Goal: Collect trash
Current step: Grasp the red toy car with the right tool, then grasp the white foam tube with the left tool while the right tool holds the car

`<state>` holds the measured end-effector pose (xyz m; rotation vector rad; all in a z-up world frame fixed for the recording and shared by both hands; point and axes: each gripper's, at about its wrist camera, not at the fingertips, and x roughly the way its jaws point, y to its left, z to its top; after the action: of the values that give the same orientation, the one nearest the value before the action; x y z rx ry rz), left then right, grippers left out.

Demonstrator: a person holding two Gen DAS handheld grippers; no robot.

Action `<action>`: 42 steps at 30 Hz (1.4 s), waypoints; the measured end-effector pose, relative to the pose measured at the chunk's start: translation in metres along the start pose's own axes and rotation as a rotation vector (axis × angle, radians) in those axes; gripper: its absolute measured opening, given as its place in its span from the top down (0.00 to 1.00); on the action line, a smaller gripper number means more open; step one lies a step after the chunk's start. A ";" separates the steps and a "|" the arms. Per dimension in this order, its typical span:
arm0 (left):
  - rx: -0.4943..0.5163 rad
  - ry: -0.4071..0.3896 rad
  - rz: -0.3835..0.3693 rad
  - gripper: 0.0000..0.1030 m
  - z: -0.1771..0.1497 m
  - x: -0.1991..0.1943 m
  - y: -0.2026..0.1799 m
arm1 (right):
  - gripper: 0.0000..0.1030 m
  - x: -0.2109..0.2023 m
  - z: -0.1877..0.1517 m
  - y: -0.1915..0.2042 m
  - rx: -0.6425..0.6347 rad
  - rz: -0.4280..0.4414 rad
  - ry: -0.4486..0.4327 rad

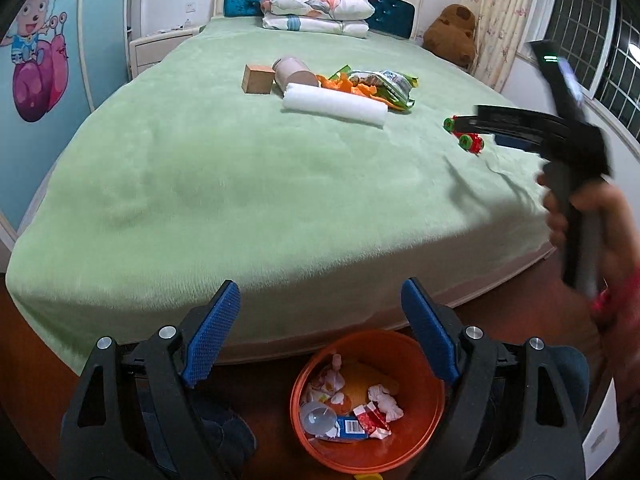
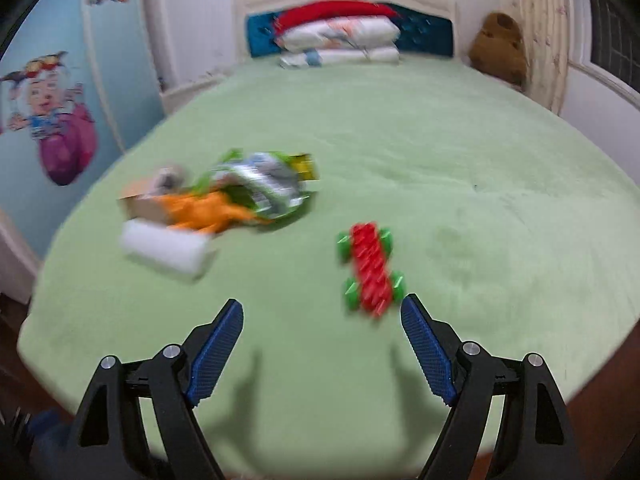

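While both cameras are facing the headboard, the scene is reading as follows.

Left gripper point(image 1: 320, 320): jaws are standing wide apart, holding nothing; it is hovering off the foot of the bed, above the bin.
Orange bin point(image 1: 428, 436): it is sitting on the floor directly below and between the left fingers, already holding crumpled paper, a carton with a barcode and a clear dome-shaped piece.
Right gripper point(image 2: 322, 338): jaws are standing wide apart, holding nothing; it is hanging over the green blanket point(image 2: 460, 168).
Trash pile: the snack wrapper point(image 2: 268, 184), orange peel point(image 2: 200, 212), white foam roll point(image 2: 164, 252), brown box point(image 1: 258, 78) and tipped cup point(image 1: 294, 72) are lying together mid-bed, ahead and to the left of the right fingers, well apart from both grippers.
Red and green toy car point(image 2: 370, 268): it is lying just ahead of the right finger of the right gripper, not touching it.
Image quality: the right wrist view is showing motion blur.
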<state>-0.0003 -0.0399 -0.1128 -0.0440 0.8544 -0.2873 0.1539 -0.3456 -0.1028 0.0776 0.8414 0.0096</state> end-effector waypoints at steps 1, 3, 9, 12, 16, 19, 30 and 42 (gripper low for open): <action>-0.002 0.000 0.003 0.21 0.002 0.000 0.001 | 0.23 0.016 0.011 -0.006 0.010 -0.025 0.024; -0.008 -0.001 0.008 0.21 0.005 0.001 0.003 | 0.38 0.037 0.020 -0.013 0.008 -0.069 0.057; -0.032 -0.008 0.024 0.21 0.011 0.002 0.012 | 0.65 0.055 0.025 -0.020 0.004 -0.072 0.105; -0.051 -0.004 0.026 0.21 0.012 0.002 0.015 | 0.65 0.045 0.020 -0.021 0.009 -0.053 0.093; -0.061 -0.002 0.022 0.21 0.014 -0.002 0.015 | 0.65 0.022 0.016 -0.016 -0.014 -0.041 0.052; -0.058 -0.011 0.023 0.21 0.017 -0.007 0.012 | 0.65 0.004 0.016 -0.011 -0.033 -0.031 0.028; -0.082 -0.014 -0.005 0.21 0.041 -0.009 0.004 | 0.65 -0.066 -0.010 0.008 -0.067 0.090 -0.067; -0.346 0.044 -0.089 0.21 0.148 0.072 0.012 | 0.65 -0.129 -0.084 0.015 -0.111 0.195 -0.105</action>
<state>0.1581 -0.0589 -0.0699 -0.4005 0.9400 -0.2218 0.0055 -0.3300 -0.0612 0.0546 0.7242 0.2333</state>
